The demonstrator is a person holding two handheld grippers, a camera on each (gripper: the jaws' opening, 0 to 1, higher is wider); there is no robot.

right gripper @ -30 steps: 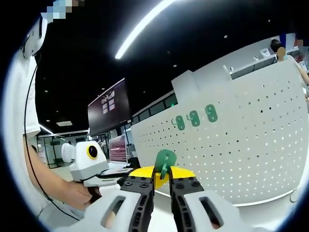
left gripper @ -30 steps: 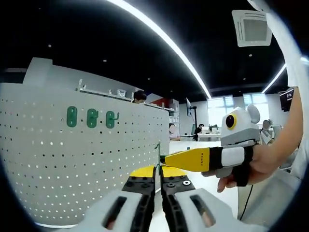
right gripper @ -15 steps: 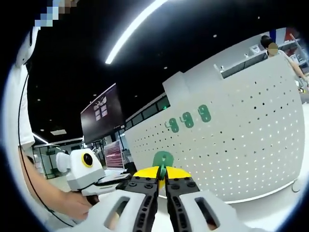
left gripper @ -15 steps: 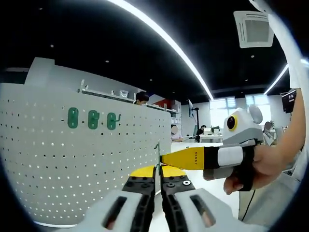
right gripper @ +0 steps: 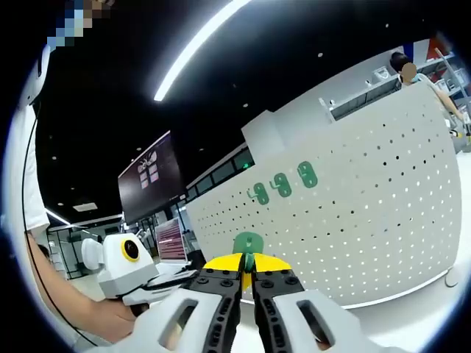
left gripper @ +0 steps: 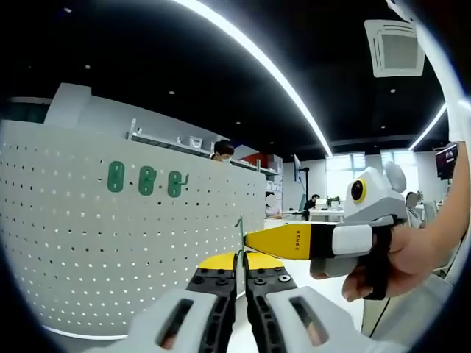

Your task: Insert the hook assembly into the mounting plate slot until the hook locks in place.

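Right gripper [right gripper: 247, 273] pinches green hook [right gripper: 248, 246] face-on.

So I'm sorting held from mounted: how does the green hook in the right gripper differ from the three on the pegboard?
The held green hook sits pinched in the right gripper, off the white pegboard; the three mounted hooks hang in a row high on it. The held one looks larger, being nearer the camera. All share the same green colour and rounded shape.

a ceiling light strip [left gripper: 257, 66] is seen above; a dark wall screen [right gripper: 151, 180] and an air vent [left gripper: 394, 48] are mounted near it.
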